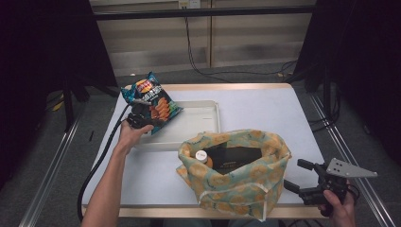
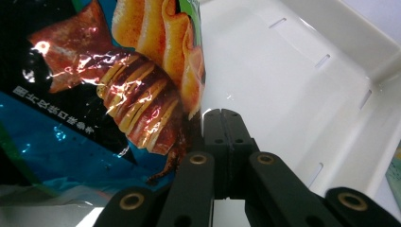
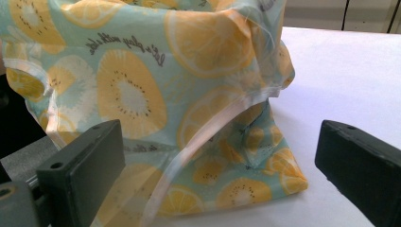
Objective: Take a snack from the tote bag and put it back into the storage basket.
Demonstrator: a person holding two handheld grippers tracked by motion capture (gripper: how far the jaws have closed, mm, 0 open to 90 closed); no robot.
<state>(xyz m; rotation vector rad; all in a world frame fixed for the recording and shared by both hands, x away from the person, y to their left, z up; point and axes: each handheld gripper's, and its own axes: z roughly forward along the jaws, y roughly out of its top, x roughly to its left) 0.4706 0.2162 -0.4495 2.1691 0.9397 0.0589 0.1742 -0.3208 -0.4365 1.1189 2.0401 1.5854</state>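
Gripping chip bag [image 1: 152,100] edge with left hand-held gripper [image 1: 140,118], jaws clenched, over white tray [image 1: 203,119], upper left of frame. Right hand-held gripper [image 1: 302,182] released, lower right, beside lemon-print bag [image 1: 246,182].

The left gripper [image 2: 222,118] is seen with its two black jaws pressed flat together, rising from the bottom. The lower edge of a crisp bag [image 2: 94,109] appears to be pinched at the jaws' left side, though the grip cannot be clearly told. The bag, blue with orange ridged crisps printed, is shown at left. A white tray [image 2: 302,94] with slotted walls lies behind and right.
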